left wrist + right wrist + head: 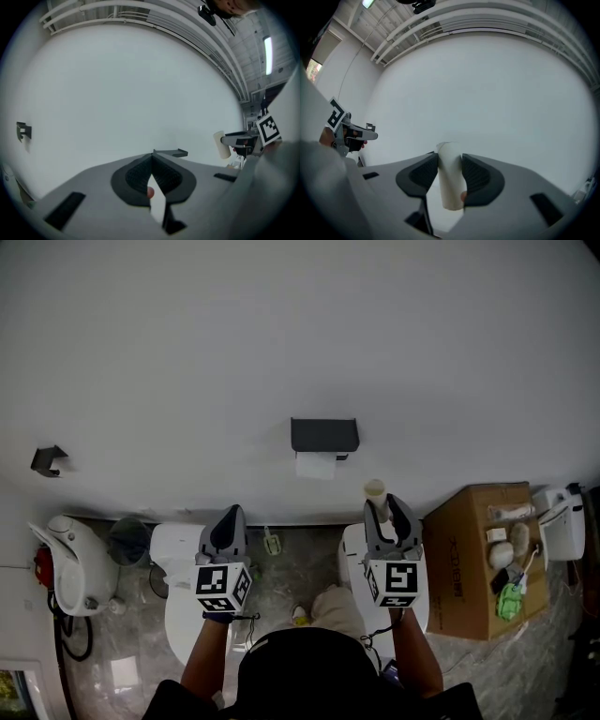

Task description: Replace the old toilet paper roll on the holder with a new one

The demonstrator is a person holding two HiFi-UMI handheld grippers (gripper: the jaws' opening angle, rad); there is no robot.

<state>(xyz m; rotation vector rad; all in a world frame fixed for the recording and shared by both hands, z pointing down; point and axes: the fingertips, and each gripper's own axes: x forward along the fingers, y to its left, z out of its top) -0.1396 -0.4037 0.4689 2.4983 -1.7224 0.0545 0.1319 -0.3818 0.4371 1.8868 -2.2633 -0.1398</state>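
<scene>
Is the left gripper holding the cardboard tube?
No, the left gripper is shut and empty; the cardboard tube is clamped in the right gripper.

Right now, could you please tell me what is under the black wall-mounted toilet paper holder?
A white sheet of toilet paper hangs below the black holder. Whatever it hangs from cannot be seen, because the holder's lid covers it.

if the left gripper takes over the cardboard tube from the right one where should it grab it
Probably the free top end of the cardboard tube, coming in from the left. It stands upright, and the right gripper clamps its middle, leaving that end clear above the pads. The left gripper is shut and would have to open first.
</scene>
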